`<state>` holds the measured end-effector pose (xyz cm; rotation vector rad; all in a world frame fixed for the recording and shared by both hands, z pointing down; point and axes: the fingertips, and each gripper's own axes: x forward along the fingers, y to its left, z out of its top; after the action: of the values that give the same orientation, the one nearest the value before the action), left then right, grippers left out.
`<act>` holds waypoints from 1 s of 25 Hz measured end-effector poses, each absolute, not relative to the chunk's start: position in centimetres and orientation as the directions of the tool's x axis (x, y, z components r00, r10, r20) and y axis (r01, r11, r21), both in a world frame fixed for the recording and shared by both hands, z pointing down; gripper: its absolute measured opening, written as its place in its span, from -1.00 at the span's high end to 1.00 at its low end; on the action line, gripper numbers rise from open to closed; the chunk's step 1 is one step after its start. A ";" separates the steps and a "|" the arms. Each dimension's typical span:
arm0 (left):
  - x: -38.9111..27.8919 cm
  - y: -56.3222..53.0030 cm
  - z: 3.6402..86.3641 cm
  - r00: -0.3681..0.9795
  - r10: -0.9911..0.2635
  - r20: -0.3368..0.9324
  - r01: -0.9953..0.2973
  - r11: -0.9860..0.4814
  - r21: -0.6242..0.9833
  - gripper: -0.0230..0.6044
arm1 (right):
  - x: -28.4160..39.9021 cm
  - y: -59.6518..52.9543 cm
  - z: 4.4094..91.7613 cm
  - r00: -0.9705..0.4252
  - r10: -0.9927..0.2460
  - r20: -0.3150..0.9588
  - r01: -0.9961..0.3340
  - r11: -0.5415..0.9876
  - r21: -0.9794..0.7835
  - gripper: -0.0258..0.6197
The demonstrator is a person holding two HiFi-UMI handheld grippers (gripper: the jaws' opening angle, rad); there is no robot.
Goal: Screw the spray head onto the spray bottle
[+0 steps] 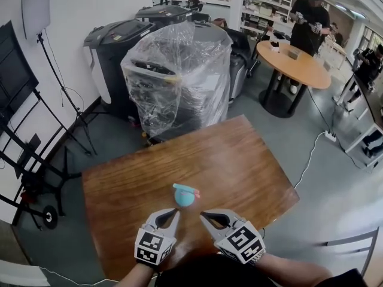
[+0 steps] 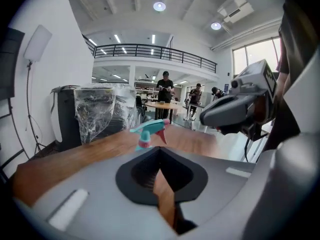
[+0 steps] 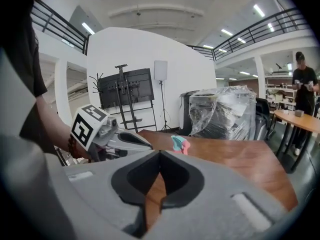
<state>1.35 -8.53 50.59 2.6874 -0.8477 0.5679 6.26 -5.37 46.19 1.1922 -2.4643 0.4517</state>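
I keep the left gripper (image 1: 173, 214) and right gripper (image 1: 204, 214) with jaws together and empty, judging no hold is needed: the spray bottle (image 1: 184, 198), spray head (image 2: 150, 128) on top, stands unaided on the table (image 1: 239, 154) just ahead of, and between, both jaw tips.

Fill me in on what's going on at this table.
A person holds a gripper in each hand above a wooden table. The left gripper and right gripper are both shut and empty. A teal spray bottle stands just ahead of them, untouched, its spray head already on top.
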 end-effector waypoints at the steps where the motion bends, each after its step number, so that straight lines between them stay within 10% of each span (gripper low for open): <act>1: 1.6 -8.1 49.9 0.762 -0.482 0.432 -0.588 -0.795 0.151 0.89 | 5.9 -5.5 46.1 -0.584 -0.678 0.447 -0.792 0.597 -0.129 0.95; 25: 2.7 -7.4 47.3 0.775 -0.473 0.419 -0.574 -0.805 0.152 0.89 | 4.4 -6.2 46.4 -0.570 -0.693 0.441 -0.804 0.581 -0.127 0.95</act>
<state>2.67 -7.42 47.26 2.6970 -0.8127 0.5315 4.37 -6.19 46.43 1.2164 -2.4701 0.4498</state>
